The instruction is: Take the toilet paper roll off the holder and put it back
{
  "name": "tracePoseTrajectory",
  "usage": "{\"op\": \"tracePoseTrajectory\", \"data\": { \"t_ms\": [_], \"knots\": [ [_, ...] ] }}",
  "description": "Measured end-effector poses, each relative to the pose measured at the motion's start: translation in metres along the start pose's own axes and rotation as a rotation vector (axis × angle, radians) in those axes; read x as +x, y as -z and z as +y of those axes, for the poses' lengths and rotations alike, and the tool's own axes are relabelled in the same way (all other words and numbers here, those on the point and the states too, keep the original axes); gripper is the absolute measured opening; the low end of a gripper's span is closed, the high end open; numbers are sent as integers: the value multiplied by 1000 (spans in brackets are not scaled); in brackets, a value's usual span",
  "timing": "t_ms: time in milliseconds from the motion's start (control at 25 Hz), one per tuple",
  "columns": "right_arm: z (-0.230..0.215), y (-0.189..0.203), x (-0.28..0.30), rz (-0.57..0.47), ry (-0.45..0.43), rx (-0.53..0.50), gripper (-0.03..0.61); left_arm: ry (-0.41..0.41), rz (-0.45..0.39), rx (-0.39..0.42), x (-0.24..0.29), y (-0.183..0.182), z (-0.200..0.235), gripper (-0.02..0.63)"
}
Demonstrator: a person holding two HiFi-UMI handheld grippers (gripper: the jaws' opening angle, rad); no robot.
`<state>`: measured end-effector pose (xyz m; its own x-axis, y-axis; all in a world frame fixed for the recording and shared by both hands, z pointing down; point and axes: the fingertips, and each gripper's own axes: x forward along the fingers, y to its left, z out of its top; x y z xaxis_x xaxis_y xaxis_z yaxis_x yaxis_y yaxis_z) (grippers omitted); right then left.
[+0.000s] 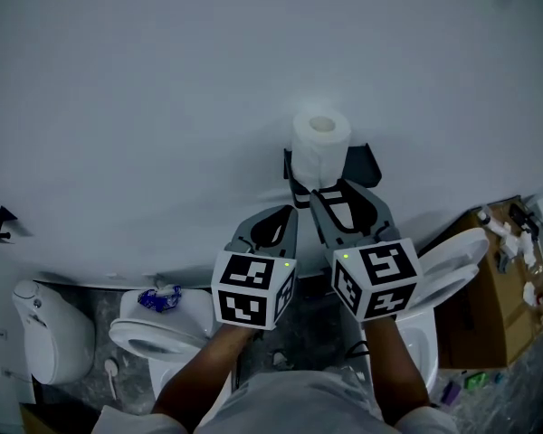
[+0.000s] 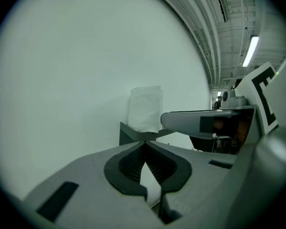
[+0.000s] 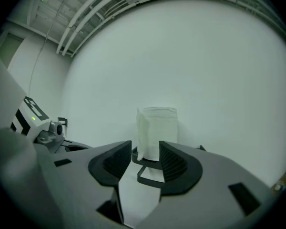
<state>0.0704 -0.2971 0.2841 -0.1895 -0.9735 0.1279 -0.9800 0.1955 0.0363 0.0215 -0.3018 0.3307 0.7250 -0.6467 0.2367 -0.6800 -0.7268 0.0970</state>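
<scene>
On the wall (image 1: 163,107), the toilet paper roll (image 1: 321,143) stands upright on the dark holder (image 1: 362,163), just ahead of both grippers. The left gripper (image 2: 144,144) has its jaws pressed together with nothing in them. The right gripper (image 3: 145,151) has its jaws partly apart and empty, not touching the roll. I judge the roll light and soft, easy to crush, so a gentle hold on its sides near the middle seems best.

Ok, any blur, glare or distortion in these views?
Head view: dim but sharp, roll clear against the wall. Left gripper view: fisheye bend, dark corners, a bright ceiling lamp. Right gripper view: same bend, roll a little soft.
</scene>
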Motion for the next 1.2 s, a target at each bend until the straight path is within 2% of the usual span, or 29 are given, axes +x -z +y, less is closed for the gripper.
{"op": "tracePoseTrajectory", "data": {
  "t_ms": [360,800,1200],
  "knots": [
    [-7,-6,18,-10,31,5,261,-18,-18,12,8,-6,17,5],
    [-22,-17,29,0,25,-5,325,-65,-42,10,21,-15,28,5],
    [-28,-18,48,17,-4,54,368,-78,-37,2,29,-16,31,5]
  ]
}}
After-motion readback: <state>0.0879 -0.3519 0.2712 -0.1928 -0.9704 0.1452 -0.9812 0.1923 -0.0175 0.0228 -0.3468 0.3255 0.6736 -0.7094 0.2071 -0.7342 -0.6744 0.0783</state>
